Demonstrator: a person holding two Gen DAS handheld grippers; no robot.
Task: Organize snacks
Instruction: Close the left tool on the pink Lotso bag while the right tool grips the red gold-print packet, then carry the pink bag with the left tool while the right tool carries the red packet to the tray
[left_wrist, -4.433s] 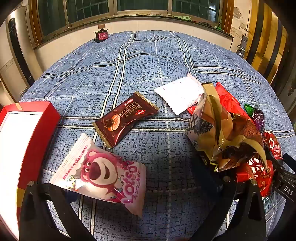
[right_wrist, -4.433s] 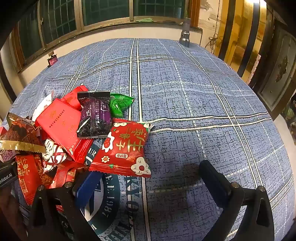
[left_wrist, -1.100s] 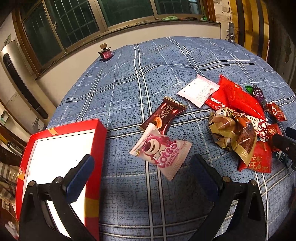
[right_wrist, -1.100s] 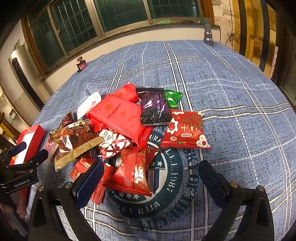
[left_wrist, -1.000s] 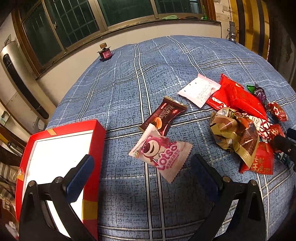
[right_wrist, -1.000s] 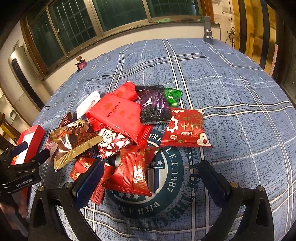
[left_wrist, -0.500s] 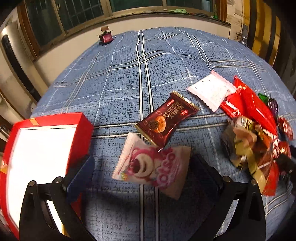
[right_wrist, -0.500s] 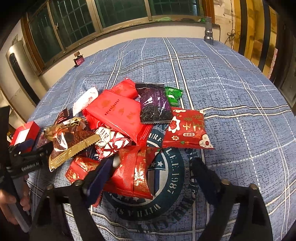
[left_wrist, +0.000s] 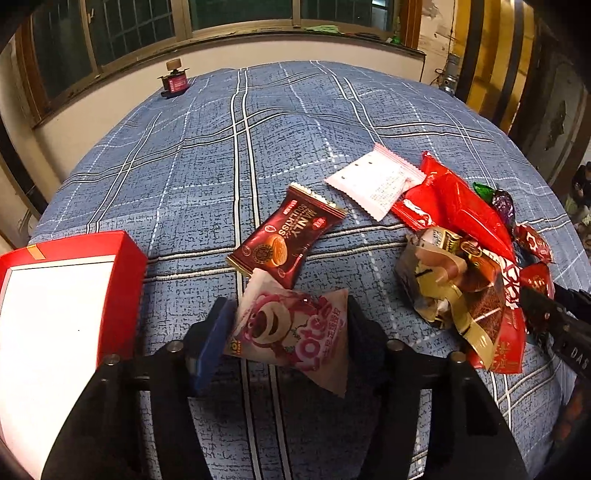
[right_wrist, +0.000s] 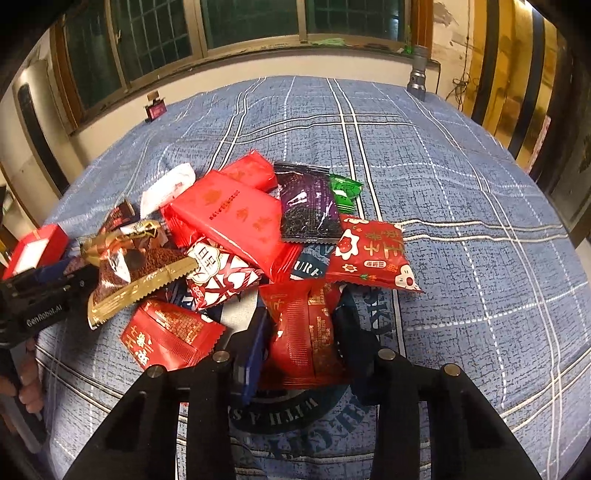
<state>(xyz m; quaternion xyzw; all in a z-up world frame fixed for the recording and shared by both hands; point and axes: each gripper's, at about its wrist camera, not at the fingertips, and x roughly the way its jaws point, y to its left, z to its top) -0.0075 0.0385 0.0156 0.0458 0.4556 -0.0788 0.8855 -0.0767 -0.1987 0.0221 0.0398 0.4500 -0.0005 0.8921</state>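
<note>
My left gripper is shut on the pink Lotso bear snack packet, which crumples between the fingers. A brown Manly chocolate packet lies just beyond it. An open red box with a white inside sits at the left. My right gripper is shut on a red and gold snack packet at the near edge of the snack pile. The left gripper also shows at the left of the right wrist view.
The pile holds red, purple, green and gold-brown packets on a blue plaid cloth. A white and pink packet lies apart. A small red object and a flashlight stand at the far edge.
Both grippers moved down and forward and closed: the left onto the pink Lotso packet, the right onto the red and gold packet. Both were wide open before.
</note>
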